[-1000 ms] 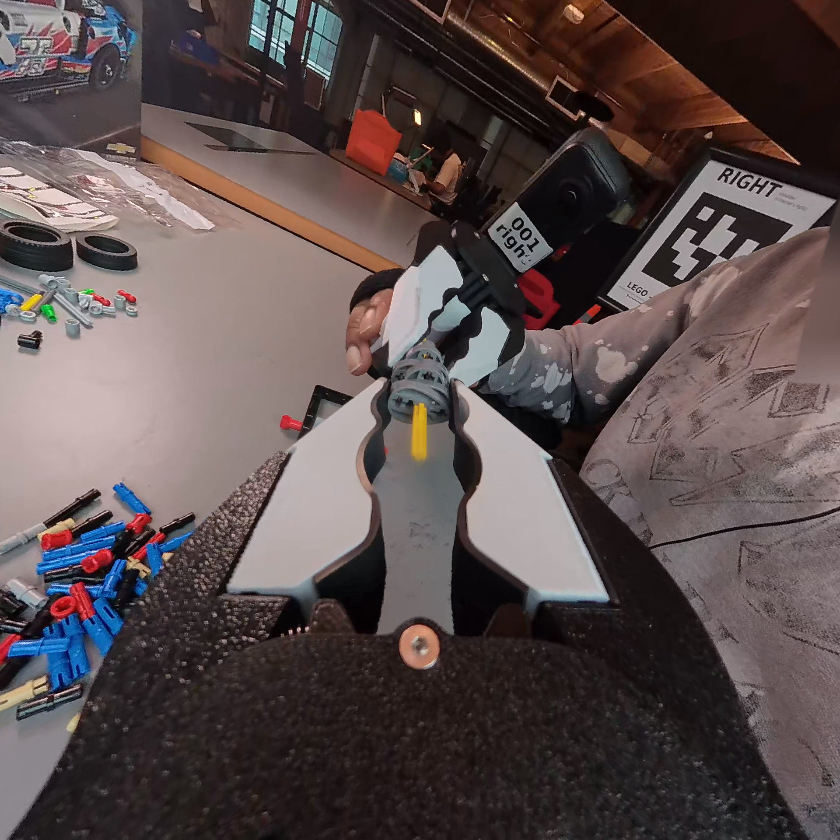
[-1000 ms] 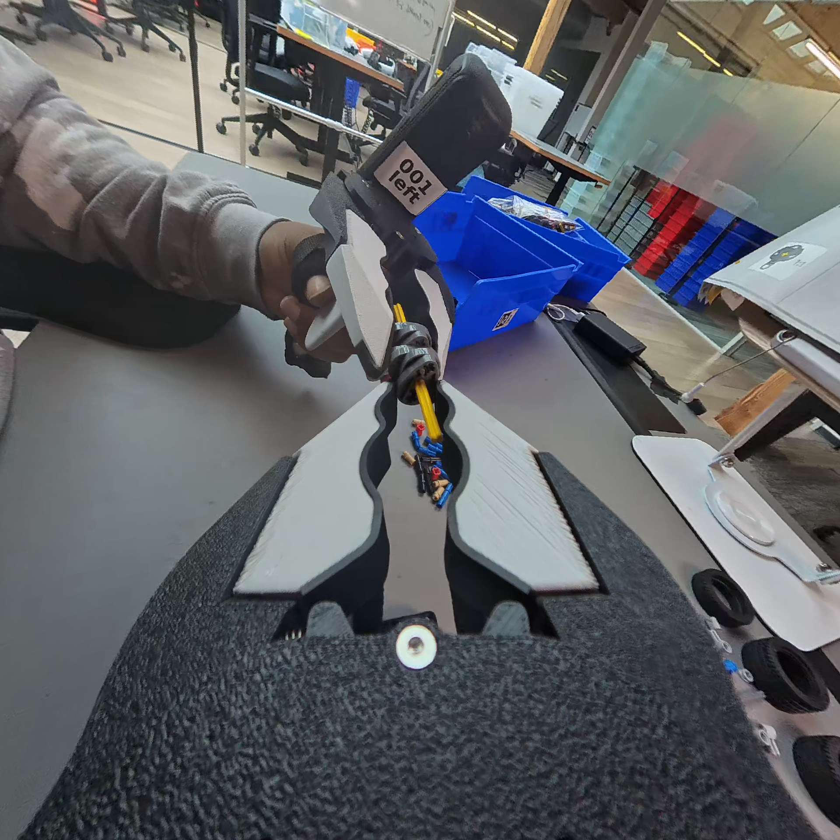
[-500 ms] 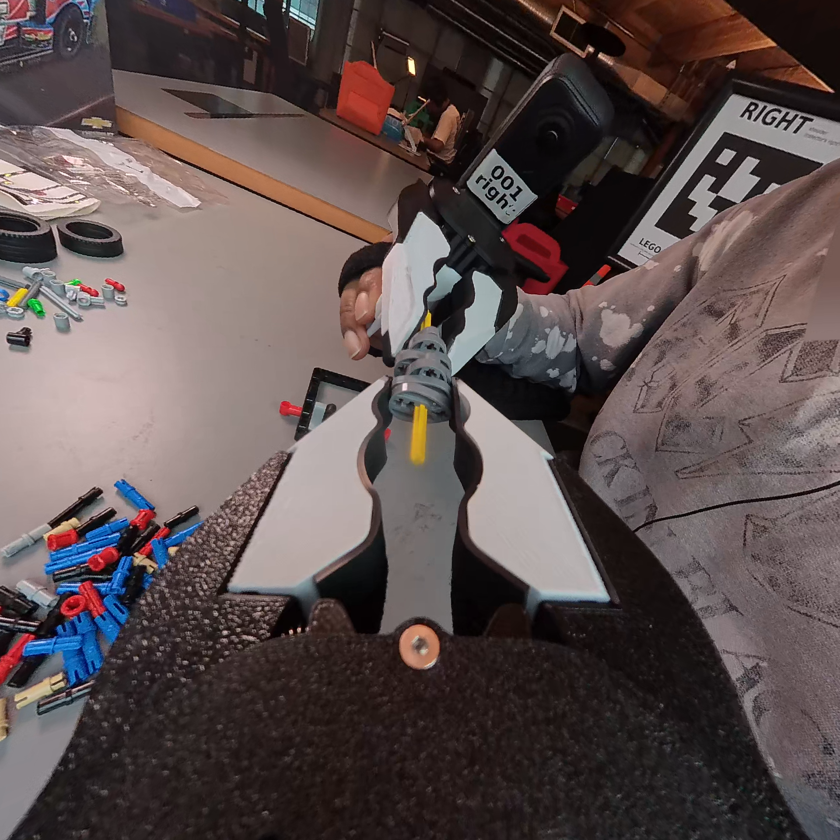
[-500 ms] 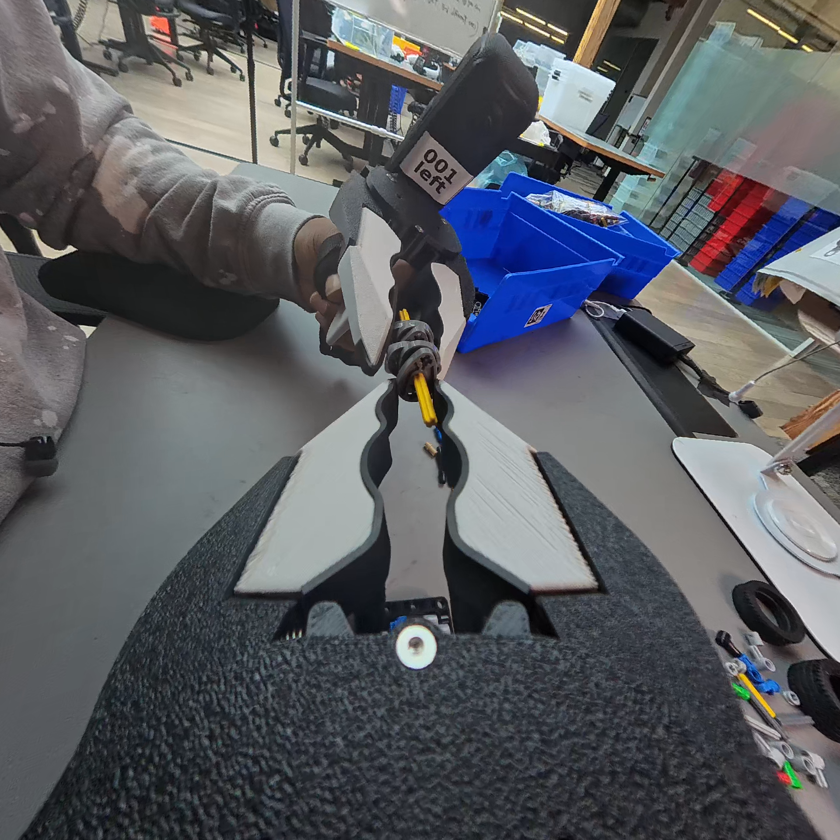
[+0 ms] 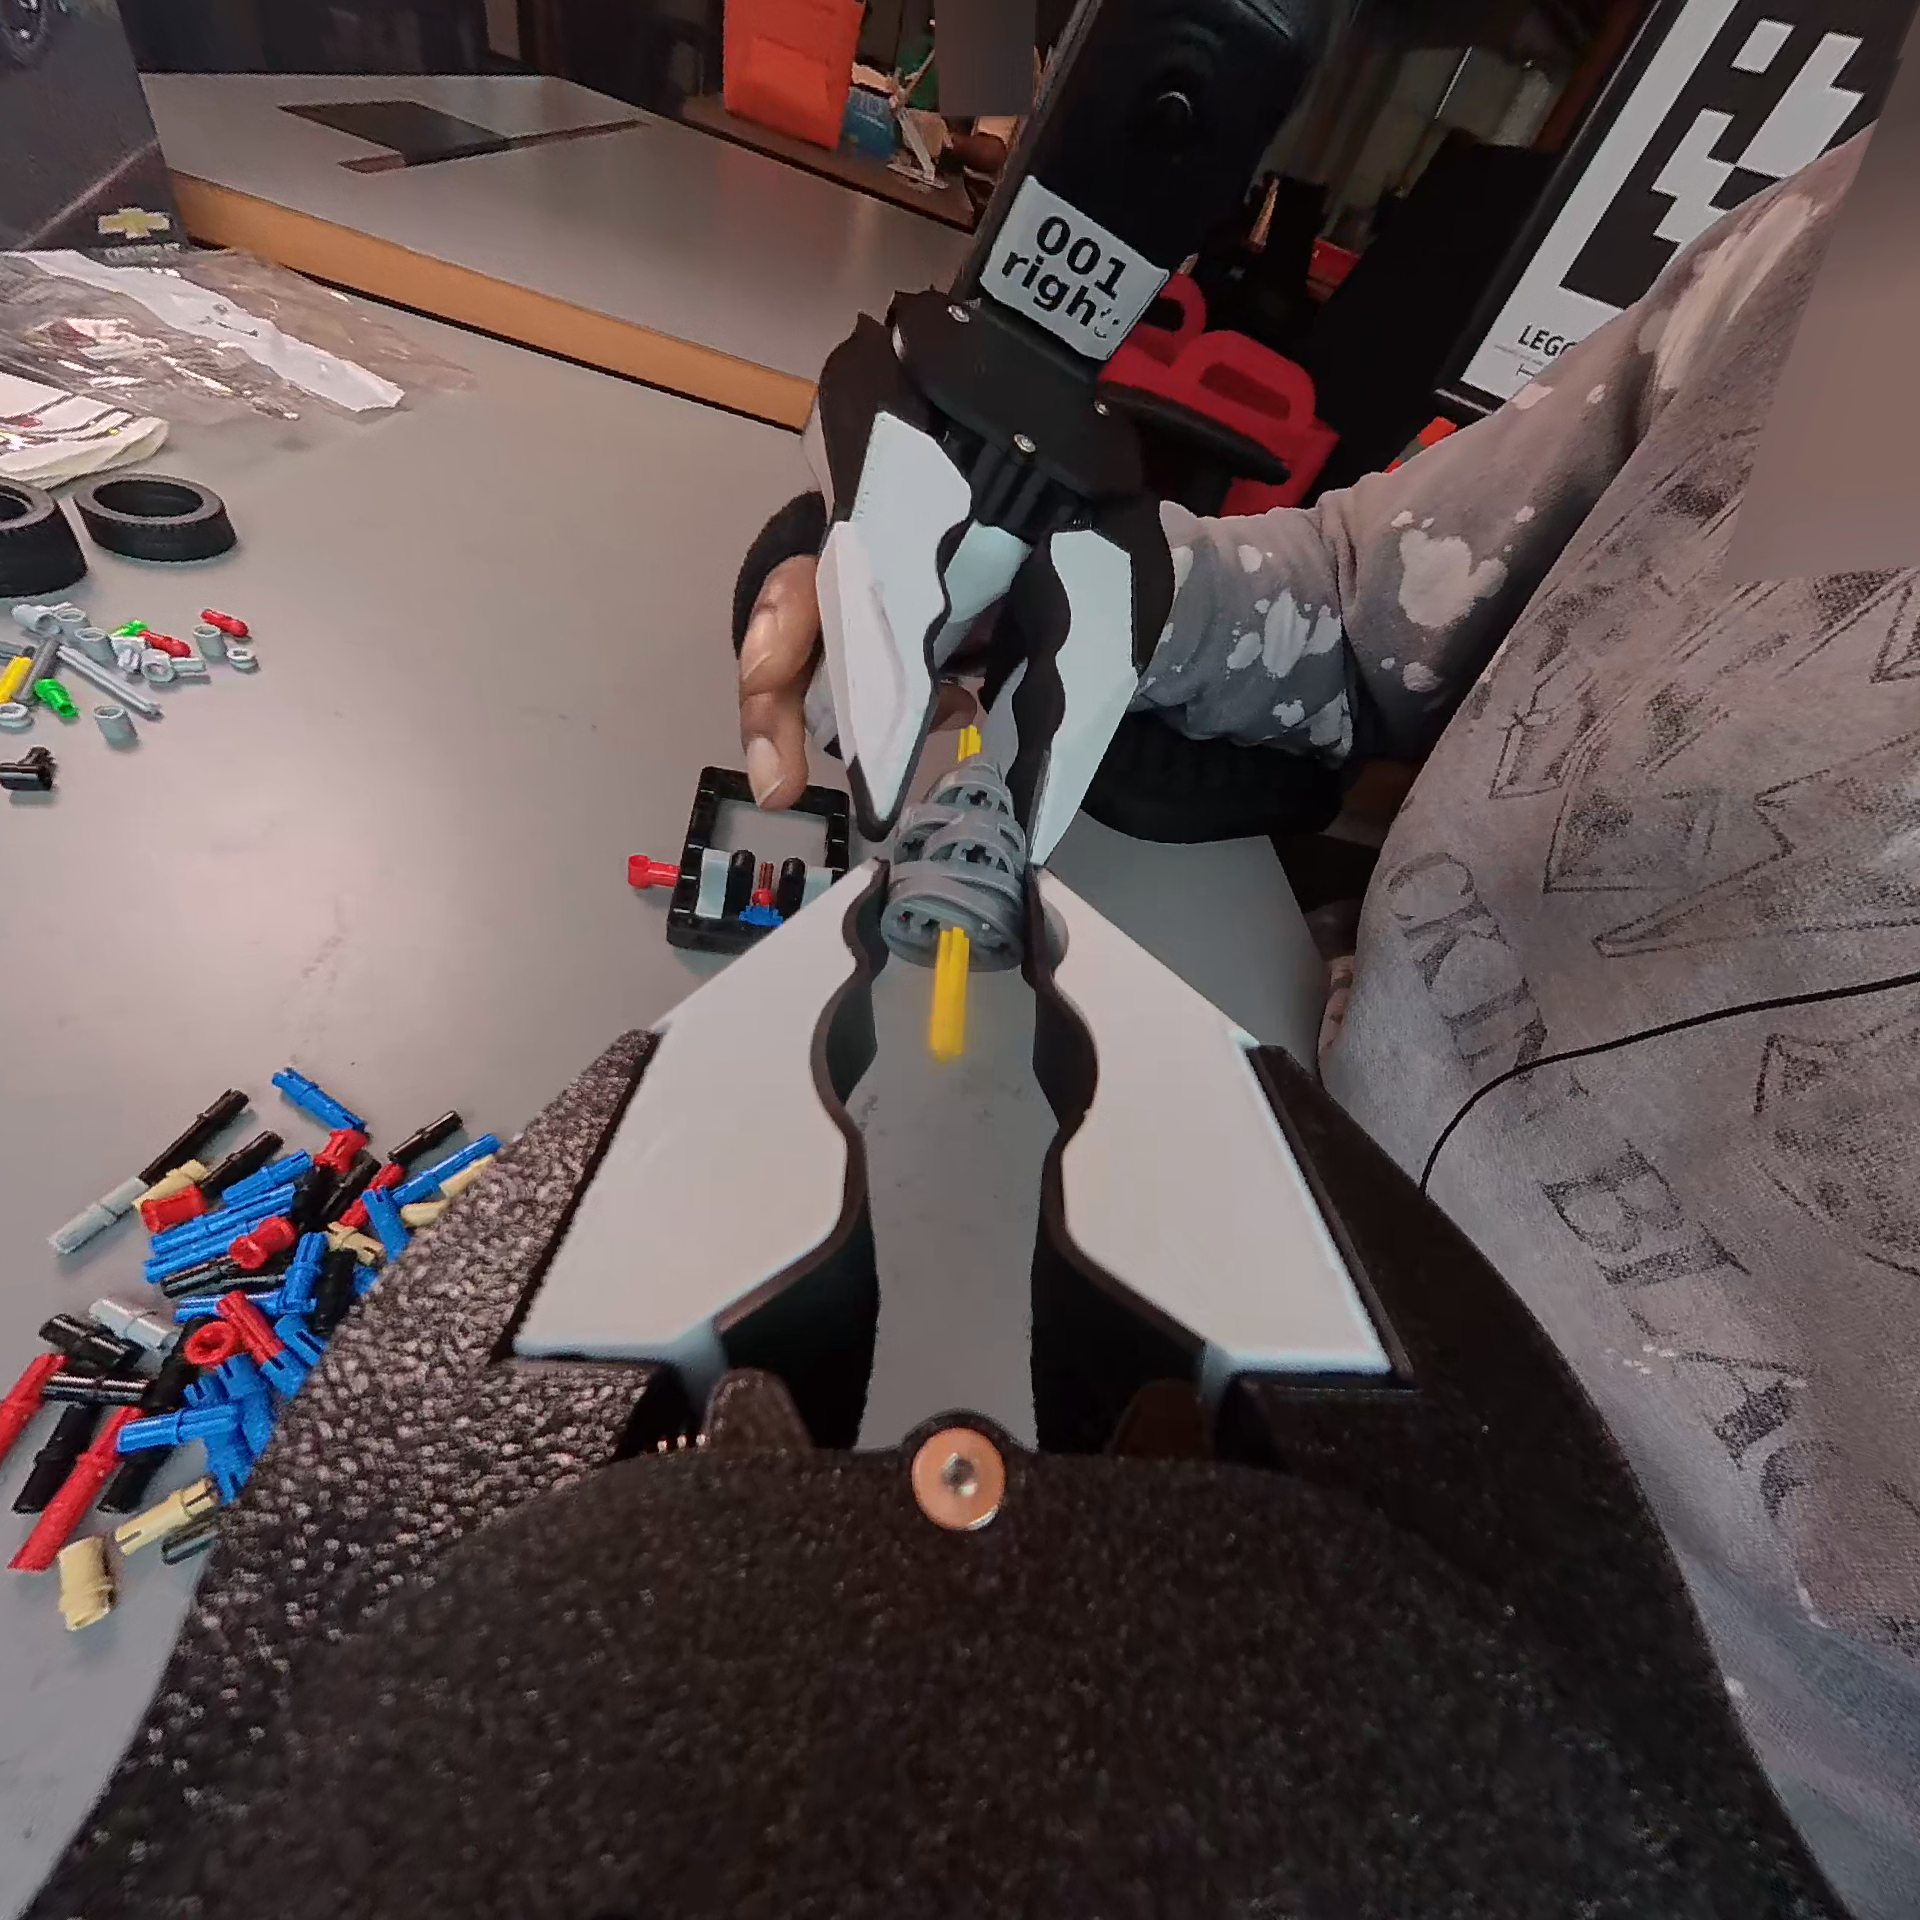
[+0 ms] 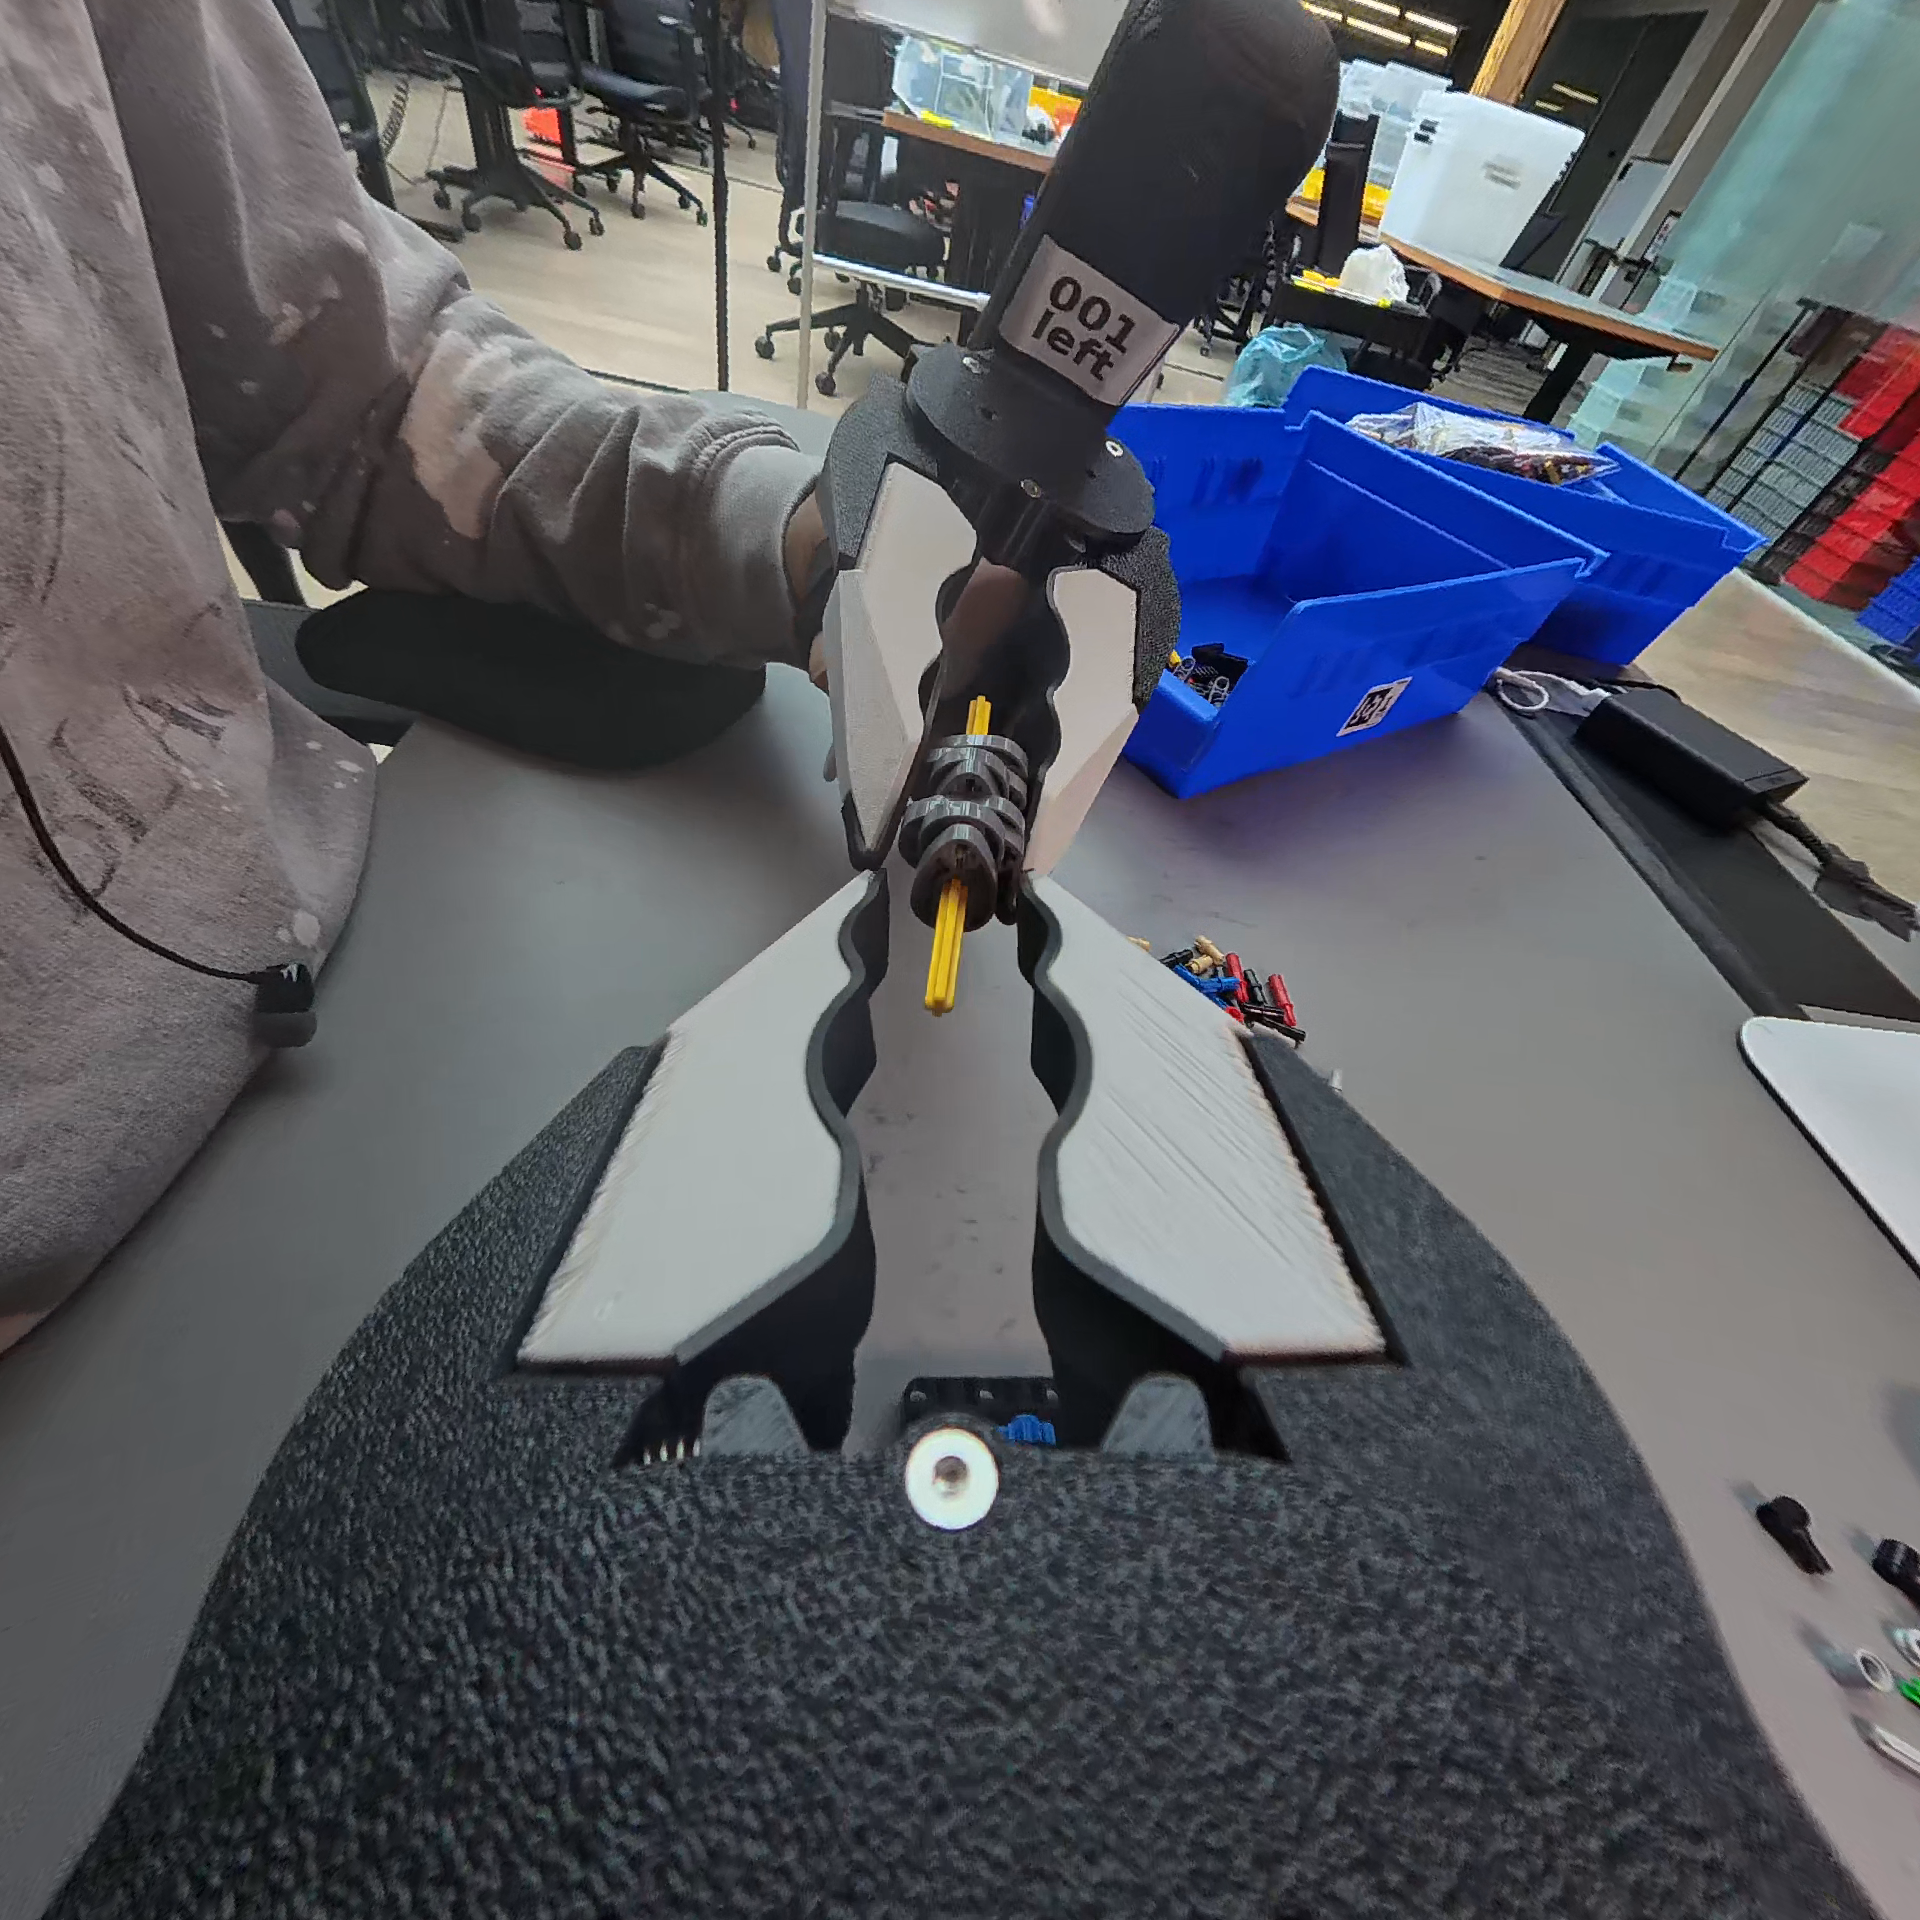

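Observation:
A stack of grey gears (image 5: 940,909) sits on a yellow axle (image 5: 948,997) and is held in the air between both grippers. My left gripper (image 5: 956,881) is shut on the near end of the stack. The right gripper (image 5: 956,831) comes down from above, facing it, and clamps the far end. In the right wrist view my right gripper (image 6: 948,883) is shut on the same gear stack (image 6: 966,821), with the yellow axle (image 6: 945,956) poking out between its fingers. The left gripper (image 6: 951,847) grips the other end from above.
On the grey table lie a black square frame with pins (image 5: 764,883), a pile of blue, red and black pins (image 5: 208,1299), tyres (image 5: 156,516) and small grey parts (image 5: 104,665). Blue bins (image 6: 1403,582), a power adapter (image 6: 1688,758) and a white plate (image 6: 1849,1112) lie to the right. A person's sleeve lies close by. The tips of both grippers are at nearly the same place.
Both grippers stay shut on the gear stack. The opposite gripper has come closer and stands steeper in each view. The pair has shifted over the table, near the black frame.

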A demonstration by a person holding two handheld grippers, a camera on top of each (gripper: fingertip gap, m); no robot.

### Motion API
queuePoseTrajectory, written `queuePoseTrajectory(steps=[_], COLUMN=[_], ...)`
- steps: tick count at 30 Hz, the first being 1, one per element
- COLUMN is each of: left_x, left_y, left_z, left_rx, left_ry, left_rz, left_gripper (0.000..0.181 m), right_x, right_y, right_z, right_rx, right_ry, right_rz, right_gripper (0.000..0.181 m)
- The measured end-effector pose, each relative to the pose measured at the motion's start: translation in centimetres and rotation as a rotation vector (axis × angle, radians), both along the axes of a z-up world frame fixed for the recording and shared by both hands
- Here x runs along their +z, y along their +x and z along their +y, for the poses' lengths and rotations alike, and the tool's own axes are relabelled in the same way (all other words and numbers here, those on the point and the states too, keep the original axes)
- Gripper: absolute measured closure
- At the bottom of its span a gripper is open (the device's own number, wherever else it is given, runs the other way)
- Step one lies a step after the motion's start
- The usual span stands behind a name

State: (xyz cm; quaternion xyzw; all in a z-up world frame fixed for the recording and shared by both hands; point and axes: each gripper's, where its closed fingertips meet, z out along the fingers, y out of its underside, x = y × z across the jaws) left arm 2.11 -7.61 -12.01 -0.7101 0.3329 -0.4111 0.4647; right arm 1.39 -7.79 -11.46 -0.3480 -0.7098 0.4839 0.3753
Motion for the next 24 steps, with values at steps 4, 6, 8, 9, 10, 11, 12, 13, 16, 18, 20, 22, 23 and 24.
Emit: queuePoseTrajectory(steps=[4, 6, 8, 9, 10, 11, 12, 13, 16, 18, 20, 22, 23, 24], left_x=[-0.5, -0.5, -0.6, -0.7, -0.8, -0.9, -0.9, -0.9, -0.7, -0.7, -0.7, -0.7, -0.6, -0.4], left_y=[-0.1, -0.1, -0.1, -0.1, -0.1, -0.1, -0.1, 0.0, 0.0, 0.0, -0.2, -0.3, -0.4, -0.5], left_z=[-0.2, -0.1, -0.1, -0.1, -0.1, -0.1, -0.2, -0.2, -0.1, 0.1, 0.2, 0.4, 0.5, 0.6], left_rx=[-0.004, 0.0, -0.003, -0.001, -0.001, -0.002, -0.004, -0.009, -0.007, 0.004, 0.012, 0.021, 0.026, 0.031], left_ry=[-0.01, -0.011, -0.008, -0.007, -0.011, -0.017, -0.023, -0.032, -0.054, -0.065, -0.07, -0.069, -0.069, -0.069], left_rz=[0.018, 0.007, 0.013, 0.017, 0.018, 0.017, 0.013, 0.001, -0.033, -0.045, -0.051, -0.054, -0.059, -0.066], left_gripper=[0.156, 0.156, 0.156, 0.156, 0.156, 0.156, 0.156, 0.152, 0.147, 0.15, 0.156, 0.156, 0.157, 0.157], right_x=[0.4, 0.2, -0.3, -0.3, -0.3, -0.3, -0.5, -0.6, -0.7, -0.7, -0.7, -0.6, -0.5, -0.3], right_y=[0.2, 0.1, -0.2, -0.2, -0.2, -0.2, -0.3, -0.4, -0.6, -0.7, -0.8, -0.9, -0.9, -1.0], right_z=[0.2, 0.1, -0.1, 0.0, 0.0, 0.0, 0.1, 0.2, 0.2, 0.2, 0.2, 0.4, 0.5, 0.7], right_rx=[0.003, 0.007, -0.002, -0.004, 0.003, 0.005, -0.002, -0.011, -0.018, -0.022, -0.029, -0.041, -0.043, -0.05], right_ry=[-0.027, -0.025, -0.01, -0.024, -0.049, -0.061, -0.054, -0.038, -0.03, -0.014, -0.001, 0.015, 0.014, 0.01], right_rz=[0.019, 0.01, 0.005, 0.008, 0.001, -0.003, -0.004, -0.002, 0.012, 0.021, 0.03, 0.041, 0.045, 0.05], right_gripper=[0.162, 0.164, 0.165, 0.166, 0.166, 0.166, 0.166, 0.167, 0.167, 0.167, 0.167, 0.167, 0.167, 0.167])
